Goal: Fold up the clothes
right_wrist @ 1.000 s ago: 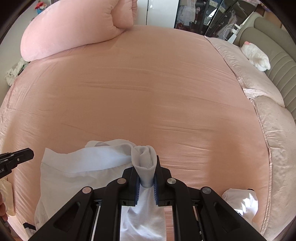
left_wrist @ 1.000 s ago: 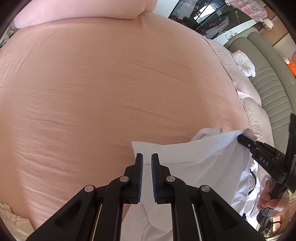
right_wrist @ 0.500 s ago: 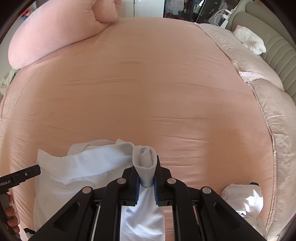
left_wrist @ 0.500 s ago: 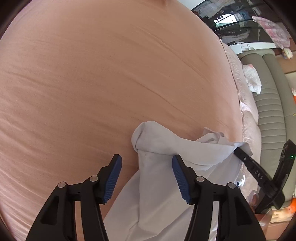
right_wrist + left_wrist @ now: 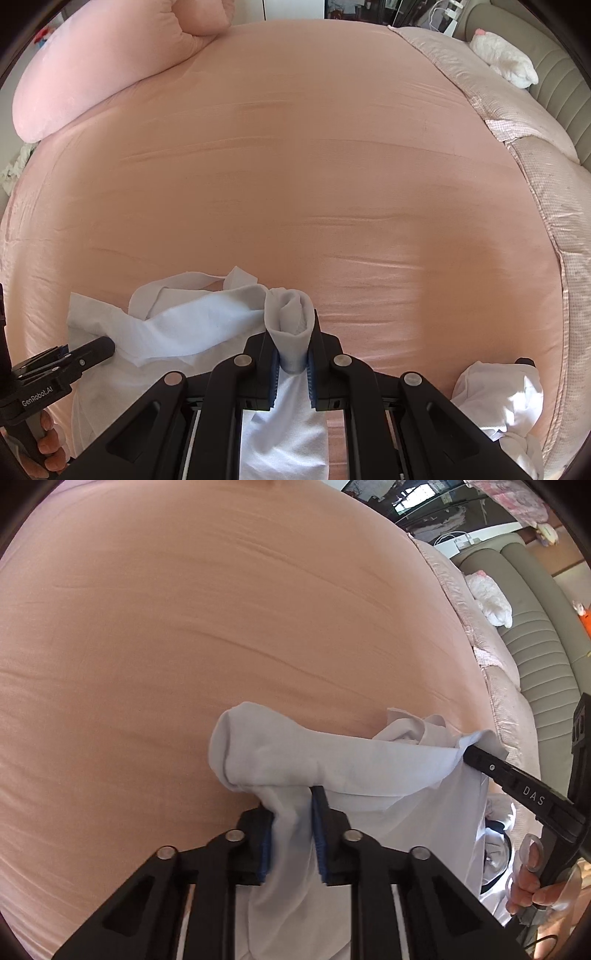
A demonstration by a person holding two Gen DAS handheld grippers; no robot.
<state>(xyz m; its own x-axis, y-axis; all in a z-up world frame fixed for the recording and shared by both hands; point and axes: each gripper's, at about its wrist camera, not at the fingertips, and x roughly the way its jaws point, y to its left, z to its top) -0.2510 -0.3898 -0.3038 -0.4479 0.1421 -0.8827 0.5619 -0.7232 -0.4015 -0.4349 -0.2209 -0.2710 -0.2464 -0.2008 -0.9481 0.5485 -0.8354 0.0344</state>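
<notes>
From my feed, left gripper (image 5: 291, 825) sat low over the near edge of the bed (image 5: 184, 627), fingers pinched on a bunch of the white garment (image 5: 332, 760), cloth squeezed between the blue pads (image 5: 317, 834) and spilling out above the tips. Right gripper (image 5: 291, 347) was in the same pose further along the same edge, fingers clamped on a rolled fold of that garment, the roll standing up between the tips. In the left view the right gripper came in from the right, tilted, its tip buried in the cloth; a hand (image 5: 532, 890) was wrapped round its handle at the lower right. In the right view the left gripper's tip poked in from the lower left, with fingers (image 5: 48, 443) on its grip. Garment was stretched between the two grippers, its upper edge bunched, the rest draped towards the near side of the bed. Ahead of both grippers the pink sheet lay open, only shallow creases. A big pink pillow (image 5: 103, 66) sat at the far left corner, a white soft toy (image 5: 506, 62) at the far right by the padded headboard (image 5: 557, 74). Another white bundle (image 5: 498, 398) lay at the near right edge. Readable text: "DAS" on the right gripper's body, "GenRobot.AI" on the left one's.
</notes>
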